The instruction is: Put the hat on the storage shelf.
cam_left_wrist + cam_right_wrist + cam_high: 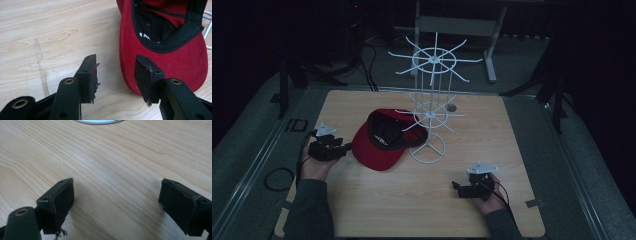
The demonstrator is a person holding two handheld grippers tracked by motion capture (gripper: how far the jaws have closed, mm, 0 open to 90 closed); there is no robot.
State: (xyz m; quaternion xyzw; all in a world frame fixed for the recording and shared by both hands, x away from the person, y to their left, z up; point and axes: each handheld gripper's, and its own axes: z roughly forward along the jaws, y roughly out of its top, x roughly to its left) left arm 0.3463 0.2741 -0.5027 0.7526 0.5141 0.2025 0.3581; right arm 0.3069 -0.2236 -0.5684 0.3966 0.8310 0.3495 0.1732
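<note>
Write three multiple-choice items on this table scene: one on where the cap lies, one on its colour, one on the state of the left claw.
1. Where does the cap lie?
A. Hung on a top arm of the wire rack
B. On the table, against the base of the wire rack
C. On the floor

2. What colour is the cap's outside?
A. Red
B. Green
C. White

3. How does the left claw stand?
A. Clamped on the cap's brim
B. Shut with nothing in it
C. Open, with the brim's edge at its far jaw

Key: 1 B, the high view shows it on the wooden table beside the rack's ring base. 2 A, the brim is red with a black lining. 3 C, the left gripper view shows bare wood between the two pads.
</note>
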